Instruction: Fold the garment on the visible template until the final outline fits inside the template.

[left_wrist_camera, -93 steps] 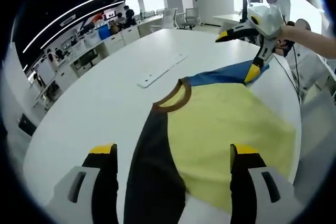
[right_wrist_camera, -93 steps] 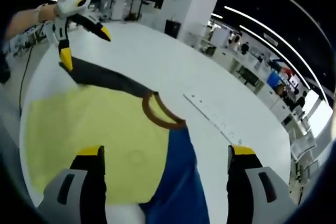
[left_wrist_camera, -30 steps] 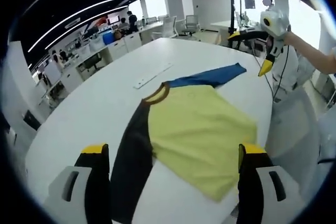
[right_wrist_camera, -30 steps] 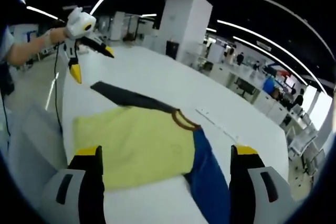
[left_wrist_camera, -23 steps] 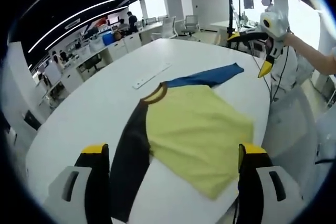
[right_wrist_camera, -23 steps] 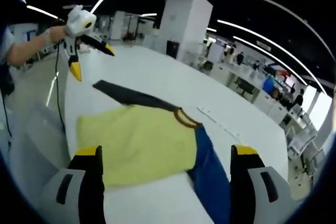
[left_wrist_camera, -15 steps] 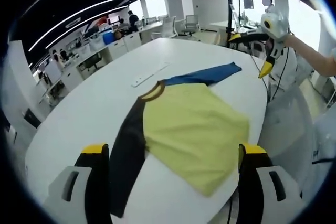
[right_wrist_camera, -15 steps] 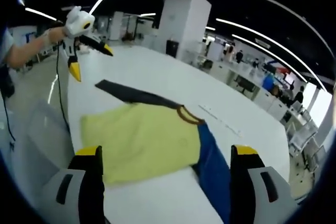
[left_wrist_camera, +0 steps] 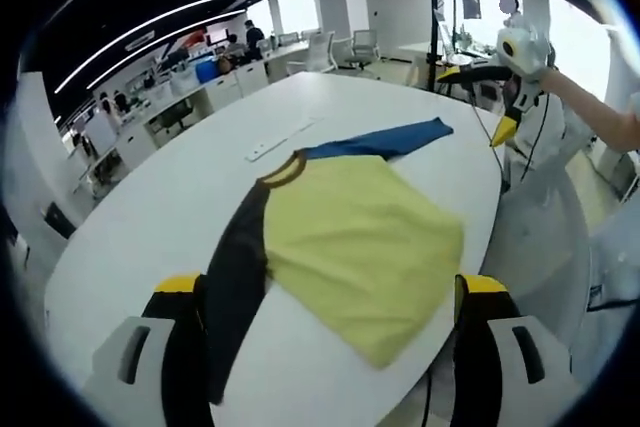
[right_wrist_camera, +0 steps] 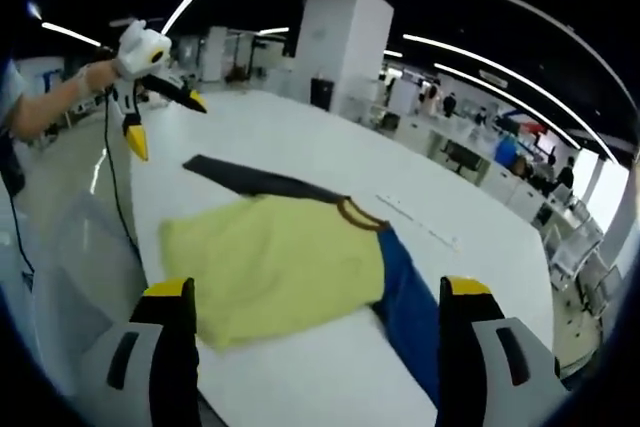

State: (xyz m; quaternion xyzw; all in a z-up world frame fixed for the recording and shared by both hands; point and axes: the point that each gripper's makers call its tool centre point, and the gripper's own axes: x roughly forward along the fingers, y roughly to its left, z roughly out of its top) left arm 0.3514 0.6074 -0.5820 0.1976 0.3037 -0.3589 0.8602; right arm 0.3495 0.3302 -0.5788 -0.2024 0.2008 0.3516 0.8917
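A T-shirt lies flat on the white table (left_wrist_camera: 140, 217). It has a yellow body (left_wrist_camera: 355, 237), a black sleeve (left_wrist_camera: 235, 277), a blue sleeve (left_wrist_camera: 385, 142) and a brown collar (left_wrist_camera: 283, 167). My left gripper (left_wrist_camera: 333, 292) hovers open above the table's near edge, off the cloth. My right gripper (left_wrist_camera: 478, 104) is open in the air just past the blue sleeve's end. In the right gripper view the yellow body (right_wrist_camera: 280, 262) lies ahead of my open right gripper (right_wrist_camera: 316, 292), while the left gripper (right_wrist_camera: 165, 125) hangs open beyond the black sleeve (right_wrist_camera: 240, 179).
A long white strip (left_wrist_camera: 280, 140) lies on the table past the collar. The table's rounded edge (left_wrist_camera: 495, 217) runs close to the shirt's hem. A cable (right_wrist_camera: 115, 197) hangs from the left gripper. Desks, chairs, people and a white pillar (right_wrist_camera: 340, 47) fill the background.
Three seconds ago each gripper was at a sleeve end. Both have since lifted off and drawn back from the table. The shirt lies as before.
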